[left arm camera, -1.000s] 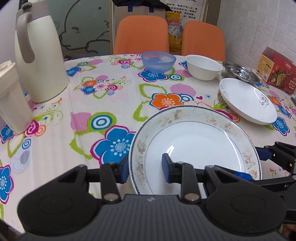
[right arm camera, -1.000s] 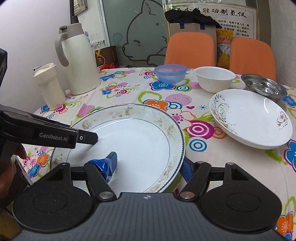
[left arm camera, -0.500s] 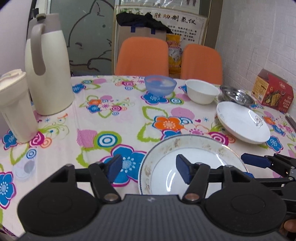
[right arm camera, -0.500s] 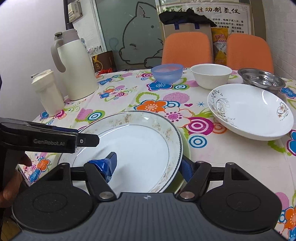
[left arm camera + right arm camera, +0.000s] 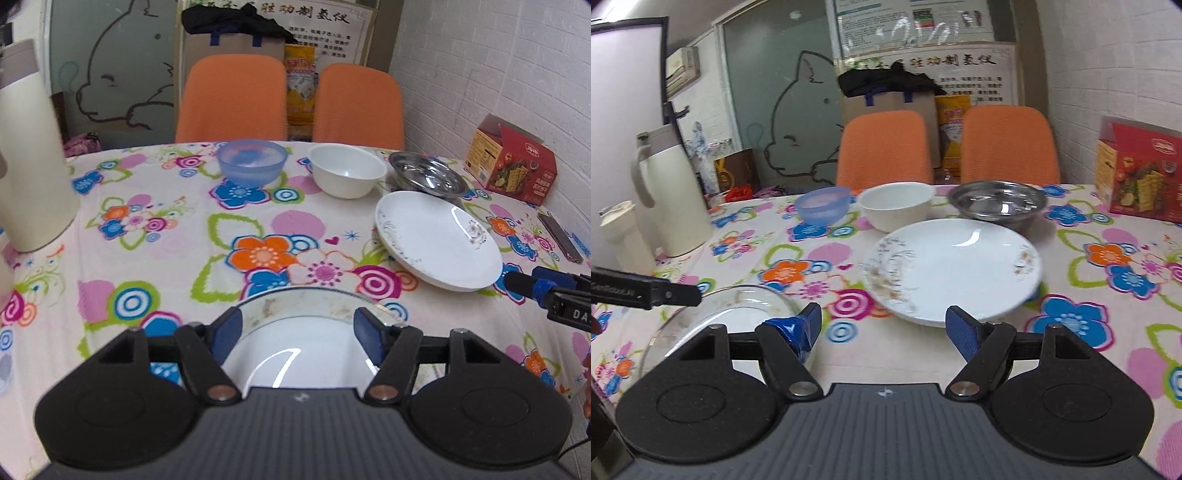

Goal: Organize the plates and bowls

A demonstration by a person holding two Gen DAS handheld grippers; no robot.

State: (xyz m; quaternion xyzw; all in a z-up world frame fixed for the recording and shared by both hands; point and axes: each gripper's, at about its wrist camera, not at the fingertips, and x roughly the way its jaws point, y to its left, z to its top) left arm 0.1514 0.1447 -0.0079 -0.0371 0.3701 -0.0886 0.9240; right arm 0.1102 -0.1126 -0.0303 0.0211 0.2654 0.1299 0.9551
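Left wrist: white plate (image 5: pixel 295 332) with speckled, worn rim.

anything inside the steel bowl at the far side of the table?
Nothing visible inside the steel bowl: both wrist views show bare metal with glare. The white floral plate in front covers its near lower wall in the right wrist view, so that part stays unseen.

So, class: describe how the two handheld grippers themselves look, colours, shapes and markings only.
Both the left gripper and right gripper have ribbed dark-grey bodies, rounded black side lobes, black linkage arms with metal pivot pins, and blue-padded fingers. White lettering, blurred here, marks their sides.
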